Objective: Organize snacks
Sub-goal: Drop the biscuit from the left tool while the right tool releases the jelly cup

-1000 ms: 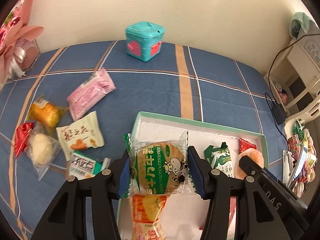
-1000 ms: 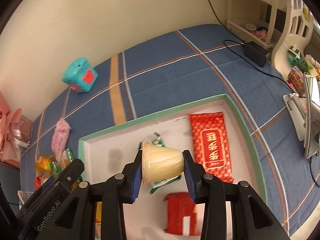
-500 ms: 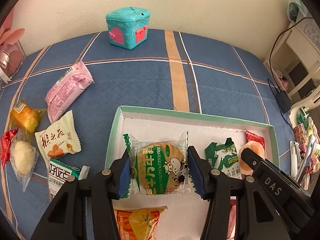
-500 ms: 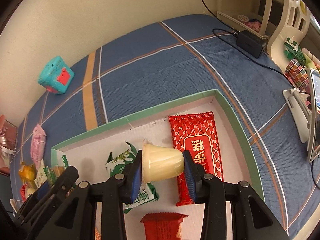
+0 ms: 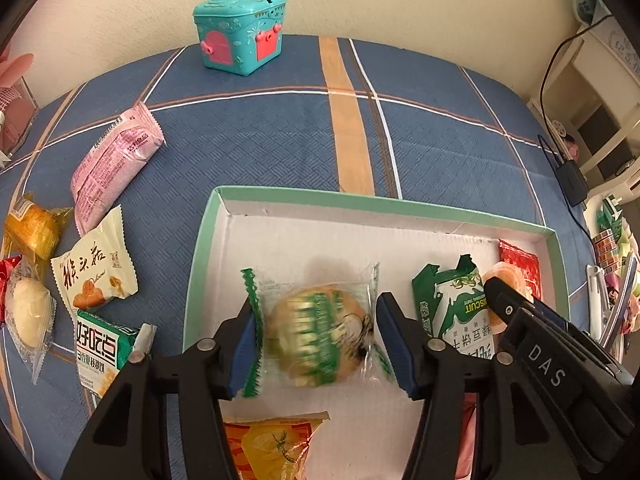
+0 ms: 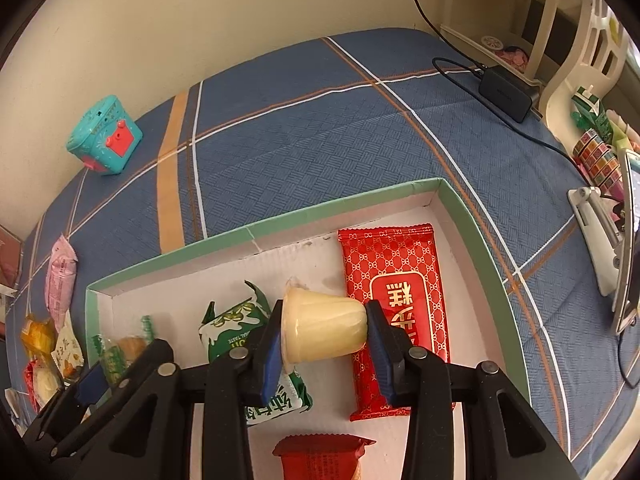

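Note:
A green-rimmed white tray (image 5: 280, 196) (image 6: 256, 236) lies on the blue plaid cloth. My left gripper (image 5: 320, 344) is open over the tray; the green-wrapped round cookie (image 5: 320, 336) is blurred between its spread jaws, which stand clear of it. My right gripper (image 6: 324, 336) is shut on a pale yellow jelly cup (image 6: 324, 332), held above the tray over a green biscuit packet (image 6: 236, 328) and beside a long red packet (image 6: 396, 300). The right gripper also shows in the left wrist view (image 5: 532, 344).
Loose snacks lie left of the tray: a pink packet (image 5: 116, 156), a cream packet (image 5: 96, 272), a green-white packet (image 5: 104, 348) and an orange one (image 5: 32, 228). A teal toy chest (image 5: 240, 32) stands by the wall. A charger (image 6: 504, 92) and shelves stand at the right.
My left gripper has opened and the cookie has dropped loose, blurred in motion. Both grippers have moved further over the tray. The right still holds the jelly cup.

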Demonstrator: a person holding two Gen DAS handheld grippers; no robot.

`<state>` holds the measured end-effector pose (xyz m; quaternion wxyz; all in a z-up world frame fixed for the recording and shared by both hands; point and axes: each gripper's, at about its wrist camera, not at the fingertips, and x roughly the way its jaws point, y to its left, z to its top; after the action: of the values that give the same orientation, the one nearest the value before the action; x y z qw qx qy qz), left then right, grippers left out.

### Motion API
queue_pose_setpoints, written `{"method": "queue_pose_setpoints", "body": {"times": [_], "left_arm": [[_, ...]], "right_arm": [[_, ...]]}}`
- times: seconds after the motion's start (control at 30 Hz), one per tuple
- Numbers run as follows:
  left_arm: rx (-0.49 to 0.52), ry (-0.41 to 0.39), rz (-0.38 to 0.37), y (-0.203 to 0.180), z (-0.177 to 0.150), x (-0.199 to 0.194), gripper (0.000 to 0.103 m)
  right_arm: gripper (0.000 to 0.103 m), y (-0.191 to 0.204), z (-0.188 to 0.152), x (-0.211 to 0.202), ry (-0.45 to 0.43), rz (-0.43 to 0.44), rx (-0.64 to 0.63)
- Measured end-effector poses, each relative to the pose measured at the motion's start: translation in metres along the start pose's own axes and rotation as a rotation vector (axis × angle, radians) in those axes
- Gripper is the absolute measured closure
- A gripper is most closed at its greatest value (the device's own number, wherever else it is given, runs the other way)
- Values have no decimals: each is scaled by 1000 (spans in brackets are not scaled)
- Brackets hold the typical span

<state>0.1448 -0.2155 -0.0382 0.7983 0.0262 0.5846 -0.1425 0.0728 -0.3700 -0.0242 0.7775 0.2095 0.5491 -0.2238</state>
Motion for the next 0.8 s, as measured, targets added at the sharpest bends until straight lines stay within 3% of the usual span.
{"method": "queue_pose_setpoints", "body": {"times": [0.07, 0.27, 0.37, 0.47, 0.8], "left_arm": [[8, 2, 11, -1, 2, 0, 44], [8, -21, 16, -3, 3, -8, 42], [-4, -33, 27, 1, 6, -16, 30], [-29, -34, 9, 8, 6, -21, 27], [-61, -71, 30, 32, -3, -49, 20]], "right_arm": [[47, -1, 1, 0, 0, 5, 7], [39, -1, 5, -7, -22, 10, 6], [37, -2, 6, -15, -44, 8, 10], [31, -1, 5, -20, -55, 12, 4], [29, 2, -8, -33, -59, -8, -32]]}}
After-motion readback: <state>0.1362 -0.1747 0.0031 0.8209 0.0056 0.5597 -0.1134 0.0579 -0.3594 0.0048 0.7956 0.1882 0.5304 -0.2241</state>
